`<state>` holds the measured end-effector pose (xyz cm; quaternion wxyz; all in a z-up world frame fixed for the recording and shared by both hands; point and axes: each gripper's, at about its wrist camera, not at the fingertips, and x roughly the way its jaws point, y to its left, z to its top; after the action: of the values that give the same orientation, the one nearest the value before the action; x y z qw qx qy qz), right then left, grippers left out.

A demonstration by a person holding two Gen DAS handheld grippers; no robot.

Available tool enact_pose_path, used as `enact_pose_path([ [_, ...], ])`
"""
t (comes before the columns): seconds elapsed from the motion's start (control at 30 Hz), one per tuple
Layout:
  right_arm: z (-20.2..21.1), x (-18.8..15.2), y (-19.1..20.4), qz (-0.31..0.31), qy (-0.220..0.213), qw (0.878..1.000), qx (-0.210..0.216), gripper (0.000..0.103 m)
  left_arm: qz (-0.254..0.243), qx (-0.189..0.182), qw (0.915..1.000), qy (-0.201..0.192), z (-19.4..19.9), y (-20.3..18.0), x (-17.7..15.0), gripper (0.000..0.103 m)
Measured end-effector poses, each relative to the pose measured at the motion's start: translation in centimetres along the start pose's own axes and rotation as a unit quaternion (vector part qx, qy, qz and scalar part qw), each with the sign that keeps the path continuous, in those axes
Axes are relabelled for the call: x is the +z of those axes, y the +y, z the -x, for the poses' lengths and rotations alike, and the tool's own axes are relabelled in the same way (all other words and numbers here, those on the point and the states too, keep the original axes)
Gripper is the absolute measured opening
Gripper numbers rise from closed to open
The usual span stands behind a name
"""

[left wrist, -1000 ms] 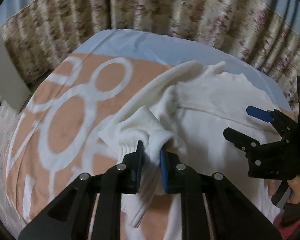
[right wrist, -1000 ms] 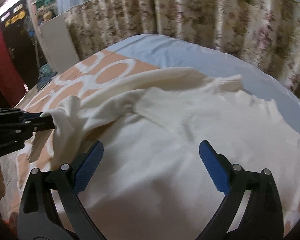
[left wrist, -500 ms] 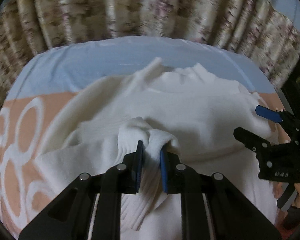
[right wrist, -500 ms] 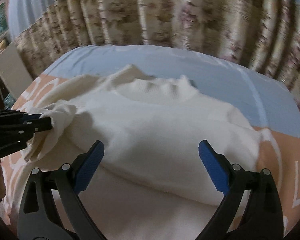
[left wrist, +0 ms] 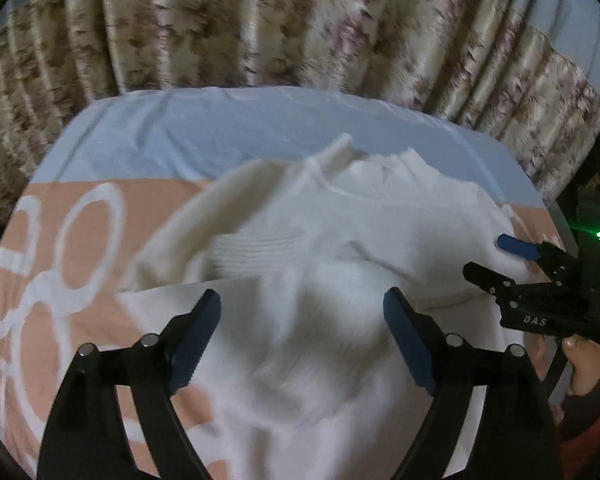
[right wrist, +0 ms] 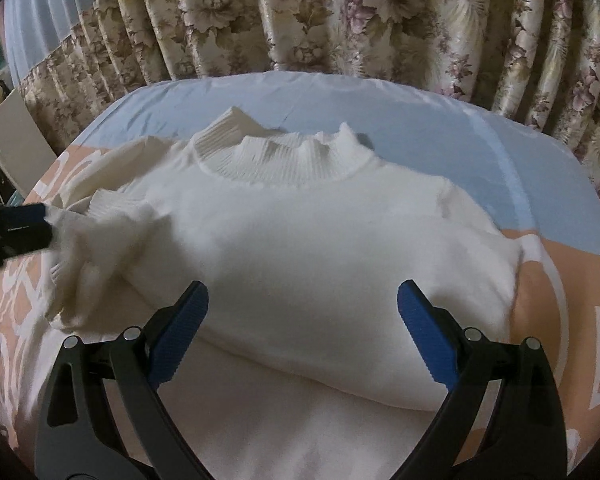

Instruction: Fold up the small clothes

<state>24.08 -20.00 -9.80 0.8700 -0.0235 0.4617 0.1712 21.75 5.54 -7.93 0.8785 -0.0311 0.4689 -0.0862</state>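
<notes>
A white knit sweater with a ribbed collar lies on the bed; it also shows in the left wrist view. Its left sleeve is dropped in a rumpled fold over the body, and appears blurred in the left wrist view. My left gripper is open and empty just above the sleeve. My right gripper is open and empty over the sweater's body; it also shows at the right of the left wrist view. The left gripper's tip shows at the left edge of the right wrist view.
The bed has an orange cover with white rings and a pale blue sheet at the far side. Flowered curtains hang behind the bed. A white board leans at the far left.
My left gripper carried the sleeve over the sweater's body, then opened and let it go. The right gripper stayed open and shifted to face the collar.
</notes>
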Motion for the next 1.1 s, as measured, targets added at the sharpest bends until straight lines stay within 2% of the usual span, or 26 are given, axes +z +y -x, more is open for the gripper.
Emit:
enact_pose_path([
  [0.13,-0.3,0.0,1.4,0.008,0.003,1.0,0.011,0.095,0.02,0.004,0.9997,-0.012,1.7,2.3,-1.0,0.084],
  [0.23,0.4,0.0,3.1,0.026,-0.004,0.999,0.029,0.095,0.028,0.028,0.9992,0.001,1.2,3.5,-2.0,0.087],
  [0.4,1.4,0.5,8.1,0.084,-0.011,0.989,0.121,0.095,0.019,0.063,0.9973,0.033,-1.5,4.4,-4.3,0.087],
  [0.47,1.1,0.5,10.6,0.115,0.001,0.981,0.159,0.085,0.032,0.062,0.9965,0.046,-2.3,5.2,-5.0,0.087],
  [0.57,0.0,0.1,14.0,0.167,0.019,0.972,0.161,0.081,0.053,0.044,0.9963,0.05,-2.6,6.1,-5.0,0.087],
  [0.67,-1.4,-0.3,15.3,0.197,0.03,0.97,0.14,0.079,0.044,0.047,0.9964,0.056,-2.7,6.0,-4.8,0.087],
  [0.77,-2.9,-0.3,15.1,0.205,0.041,0.971,0.116,0.059,0.023,0.06,0.9965,0.053,-2.7,5.3,-4.7,0.087],
  [0.8,-3.1,-0.3,14.9,0.208,0.04,0.971,0.112,0.056,0.02,0.064,0.9964,0.052,-2.8,5.2,-4.6,0.087],
  [0.87,-3.2,-0.3,14.8,0.215,0.036,0.971,0.102,0.037,0.017,0.066,0.9963,0.052,-3.2,5.0,-4.4,0.087],
  [0.97,-3.4,-0.3,14.2,0.213,0.031,0.971,0.101,0.017,0.016,0.068,0.9963,0.051,-3.6,5.1,-4.0,0.087],
  [1.1,-2.5,0.4,12.5,0.177,0.01,0.977,0.119,0.011,0.005,0.076,0.9963,0.039,-3.3,4.7,-3.1,0.087],
])
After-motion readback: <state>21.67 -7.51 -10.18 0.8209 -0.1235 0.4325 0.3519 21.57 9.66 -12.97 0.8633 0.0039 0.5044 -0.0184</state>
